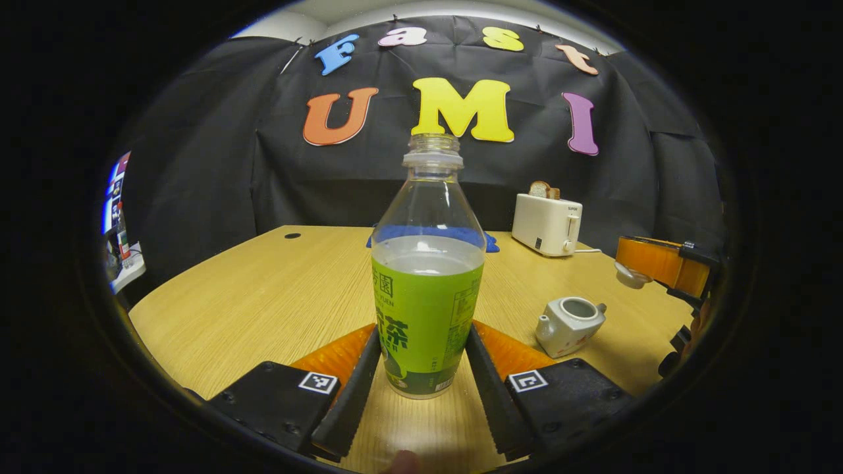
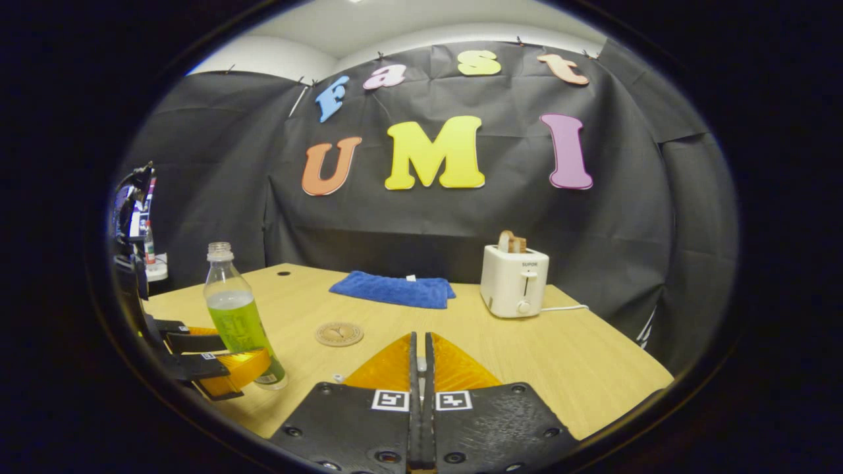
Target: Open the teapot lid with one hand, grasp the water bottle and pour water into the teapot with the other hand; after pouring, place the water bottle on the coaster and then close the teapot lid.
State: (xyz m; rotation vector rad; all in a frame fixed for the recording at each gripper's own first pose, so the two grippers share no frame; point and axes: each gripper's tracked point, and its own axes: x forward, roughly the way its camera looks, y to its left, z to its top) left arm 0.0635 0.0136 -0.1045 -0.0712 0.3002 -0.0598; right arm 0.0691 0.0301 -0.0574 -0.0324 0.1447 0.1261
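Blue cloth (image 1: 489, 241) mostly hidden behind bottle (image 1: 428, 283); label print illegible.

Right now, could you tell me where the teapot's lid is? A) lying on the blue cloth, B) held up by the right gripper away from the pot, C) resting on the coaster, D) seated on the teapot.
B: in the left gripper view the teapot stands open-topped on the table, and the lid hangs at the right gripper, above and apart from it.
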